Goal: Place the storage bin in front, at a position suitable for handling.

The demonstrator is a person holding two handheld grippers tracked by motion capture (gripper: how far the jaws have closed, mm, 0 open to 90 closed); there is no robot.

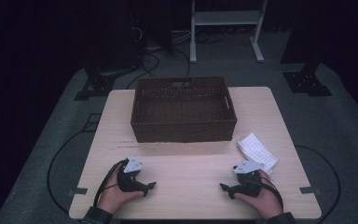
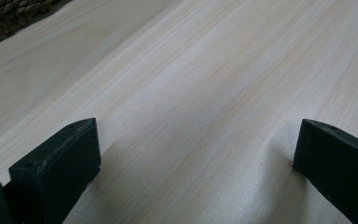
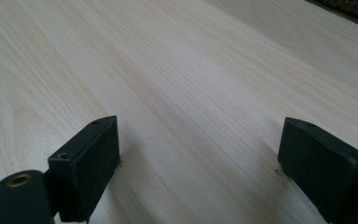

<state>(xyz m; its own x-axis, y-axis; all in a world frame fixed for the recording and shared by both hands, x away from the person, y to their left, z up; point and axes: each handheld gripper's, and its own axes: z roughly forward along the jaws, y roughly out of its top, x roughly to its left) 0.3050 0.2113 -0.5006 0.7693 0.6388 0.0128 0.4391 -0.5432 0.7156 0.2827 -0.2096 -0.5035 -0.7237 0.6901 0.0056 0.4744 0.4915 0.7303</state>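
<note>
Left gripper and right gripper, jaws wide apart, empty, rest near table front edge, tips facing inward w/ bare wood between. Basket sits ahead of both; white cloth just beyond right gripper. No legible writing.

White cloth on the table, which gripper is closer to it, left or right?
Right. The right gripper sits just below the white cloth; the left gripper is far across the table, near its left side.

Basket: dark brown weave. Table: pale wood grain. Cloth: white, gridded. Gripper jaws: black
</note>
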